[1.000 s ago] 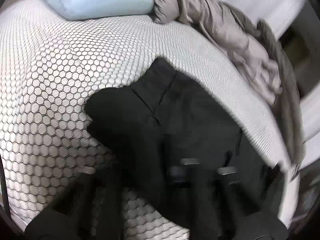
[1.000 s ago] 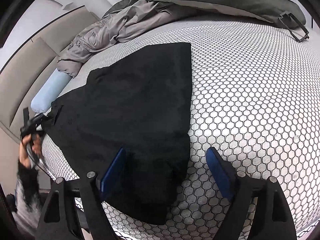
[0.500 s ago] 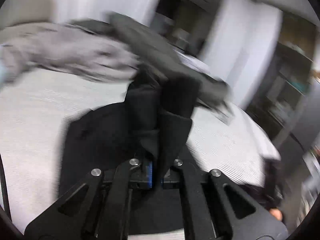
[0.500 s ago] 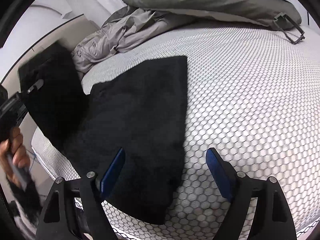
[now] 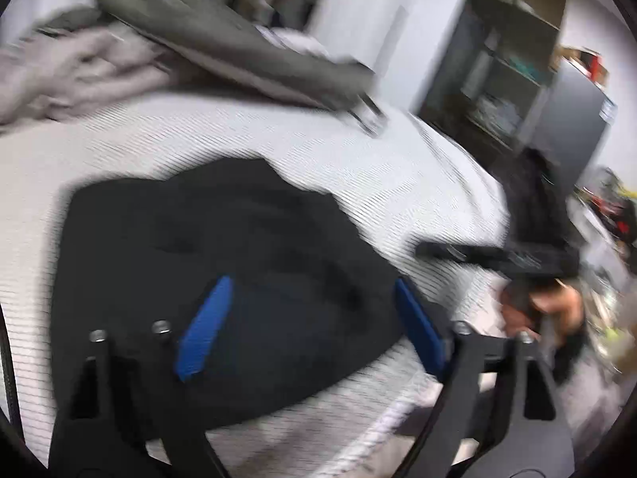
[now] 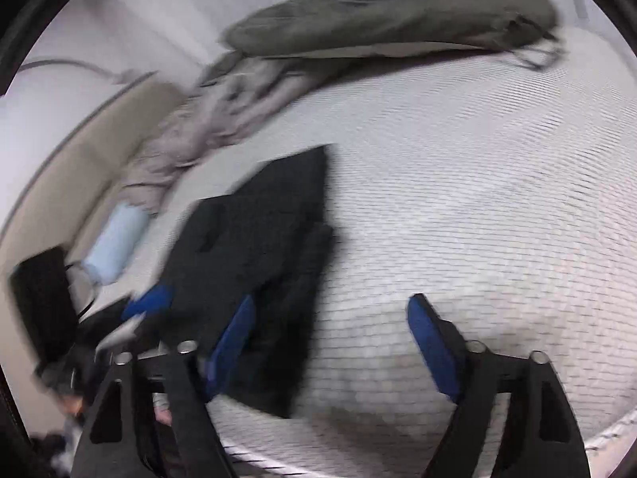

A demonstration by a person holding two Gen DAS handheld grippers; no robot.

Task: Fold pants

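Bed (image 5: 358, 159) bears pants (image 5: 223, 259) beneath left gripper (image 5: 310, 318).

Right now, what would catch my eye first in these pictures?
The black pants, folded in a heap at the near edge of the white bed. Blue pads of an open hand-held gripper frame them, and grey bedding lies bunched along the bed's far side.

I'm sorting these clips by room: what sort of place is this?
Most likely a bedroom: the black pants lie on a honeycomb-patterned mattress, with a rumpled grey duvet and pale blue pillow beside them.
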